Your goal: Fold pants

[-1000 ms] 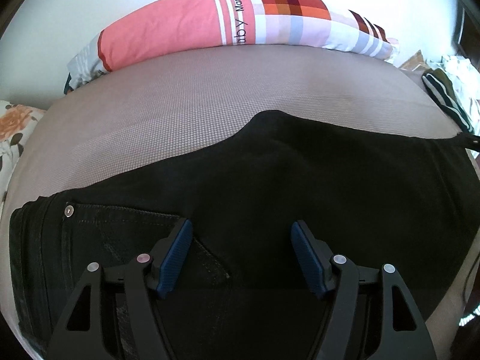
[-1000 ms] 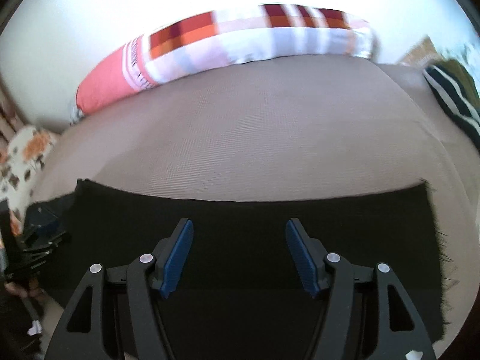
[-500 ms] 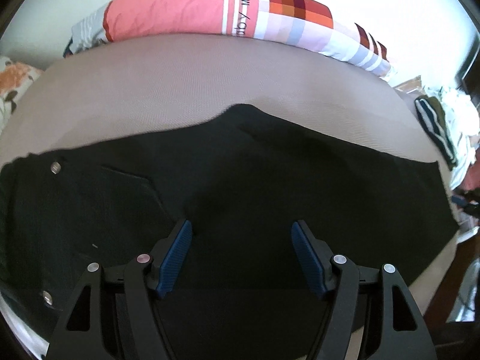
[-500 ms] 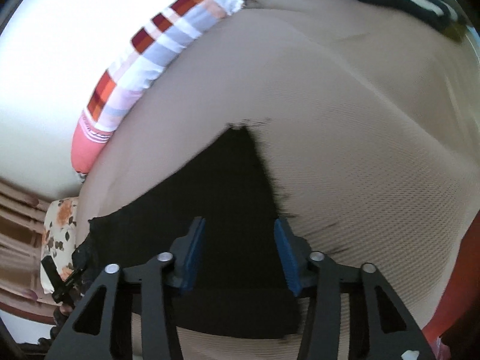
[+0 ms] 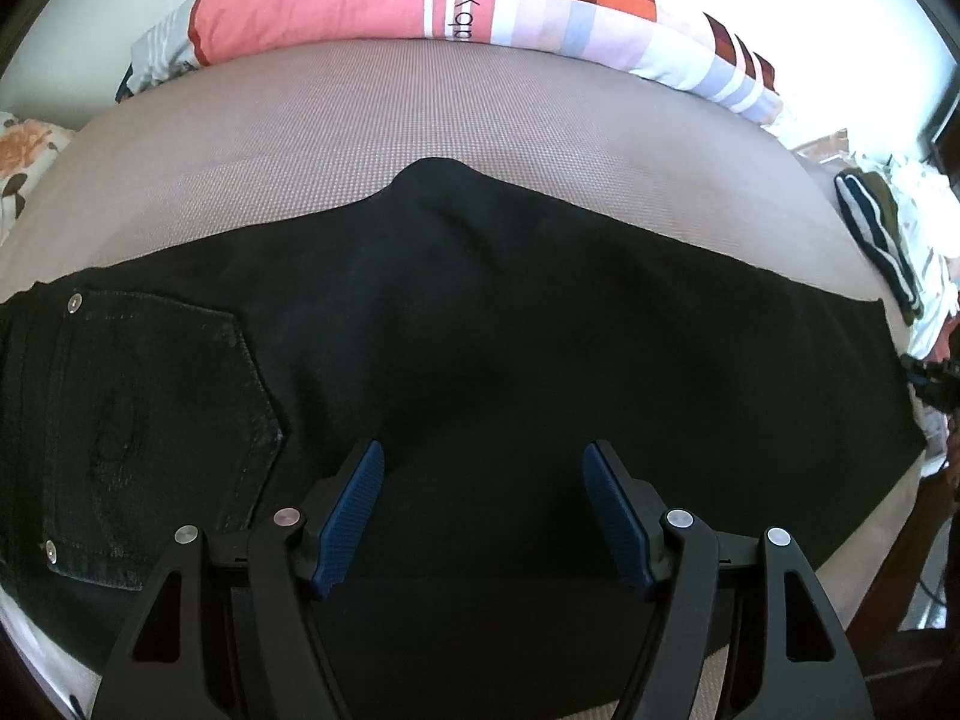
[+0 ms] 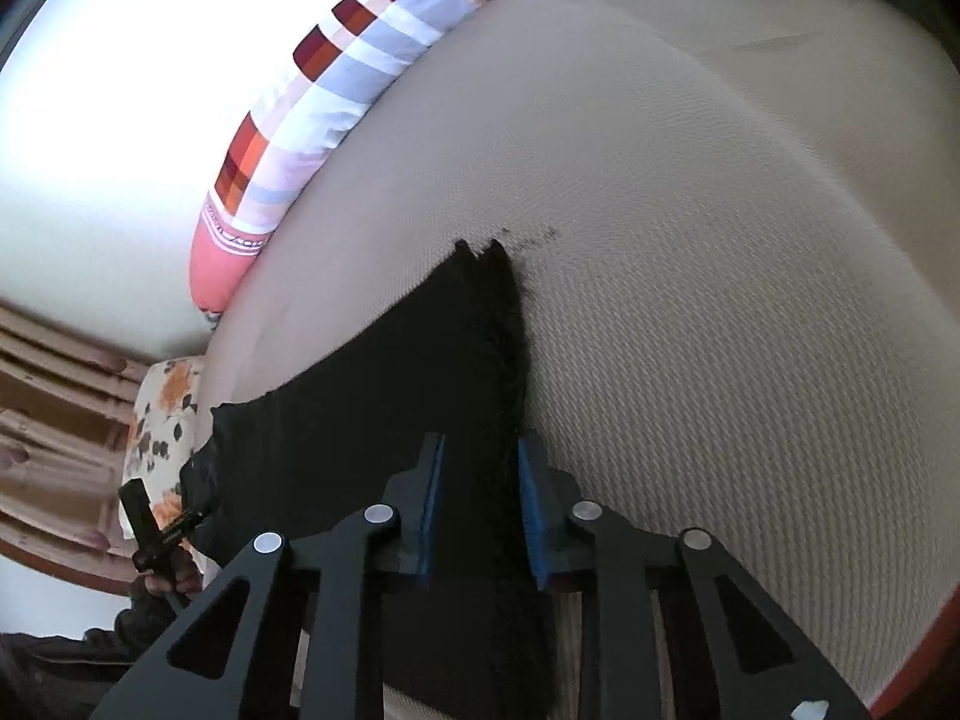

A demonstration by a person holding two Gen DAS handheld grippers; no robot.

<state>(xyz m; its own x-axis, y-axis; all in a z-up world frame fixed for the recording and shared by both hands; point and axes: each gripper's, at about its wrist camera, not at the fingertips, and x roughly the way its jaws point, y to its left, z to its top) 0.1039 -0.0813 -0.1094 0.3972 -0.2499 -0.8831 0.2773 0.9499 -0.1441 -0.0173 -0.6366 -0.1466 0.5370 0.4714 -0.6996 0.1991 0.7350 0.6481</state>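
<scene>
left wrist view: the black denim pants (image 5: 480,324) lie flat across the beige woven bed (image 5: 360,120), the left gripper (image 5: 483,516) spread and empty above the seat; the striped pink pillow (image 5: 372,0) reads "baby" and "mama". right wrist view: the right gripper (image 6: 480,516) is closing around the frayed hem (image 6: 498,324); both layers should probably be taken before lifting.

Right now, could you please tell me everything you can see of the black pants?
The black pants look like denim and lie flat across the beige bed cover, a stitched, riveted back pocket facing up. The right claw is closing on the frayed leg hem; the left claw hovers open above.
</scene>
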